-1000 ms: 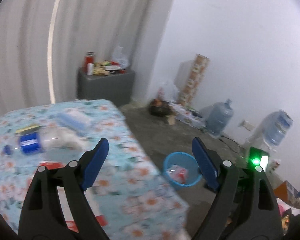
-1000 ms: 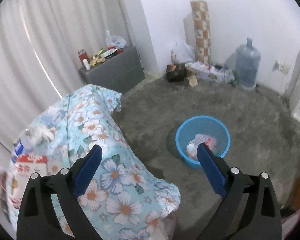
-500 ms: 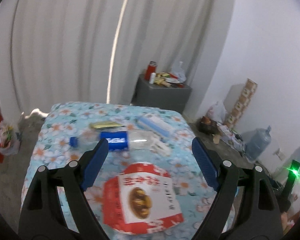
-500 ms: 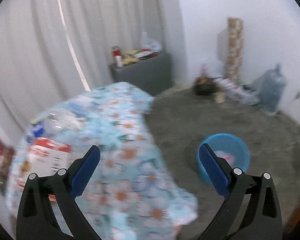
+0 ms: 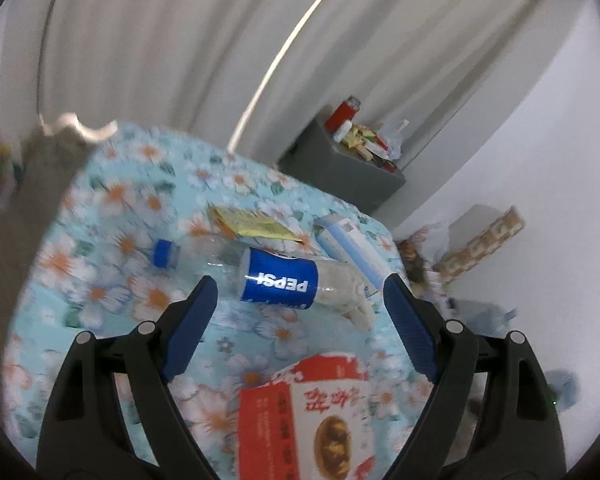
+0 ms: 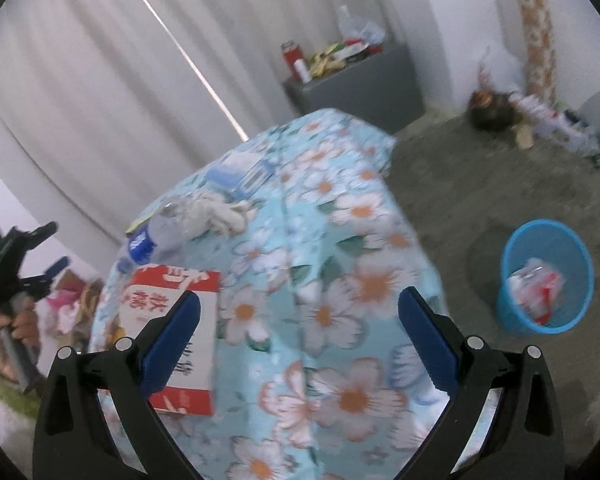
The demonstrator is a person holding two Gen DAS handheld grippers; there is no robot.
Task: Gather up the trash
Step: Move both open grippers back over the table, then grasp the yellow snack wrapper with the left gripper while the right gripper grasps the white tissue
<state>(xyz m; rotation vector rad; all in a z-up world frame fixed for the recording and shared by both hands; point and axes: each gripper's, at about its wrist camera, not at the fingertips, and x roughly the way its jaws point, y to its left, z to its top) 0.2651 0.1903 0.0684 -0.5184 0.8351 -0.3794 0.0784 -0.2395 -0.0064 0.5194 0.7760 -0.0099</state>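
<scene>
Trash: some lies in the blue bin (image 6: pixel 546 276); bottle (image 5: pixel 276 280) and red box (image 5: pixel 308 416) remain on the table (image 6: pixel 340 280) beside it; left gripper (image 5: pixel 300 312) and right gripper (image 6: pixel 300 328) both wide open, empty.

Table cover (image 5: pixel 112 200): printed floral cloth, matt. Bottle (image 5: pixel 276 276): clear glossy plastic, blue film label, blue plastic cap (image 5: pixel 162 253). Red-and-white box (image 5: pixel 304 412): printed card, slight sheen. Bin (image 6: pixel 546 276): blue plastic, ribbed wall. Floor (image 6: pixel 460 184): rough grey concrete. Curtain (image 5: pixel 172 40): pale cloth, soft folds. Gripper pads (image 5: pixel 188 332): matt blue.
</scene>
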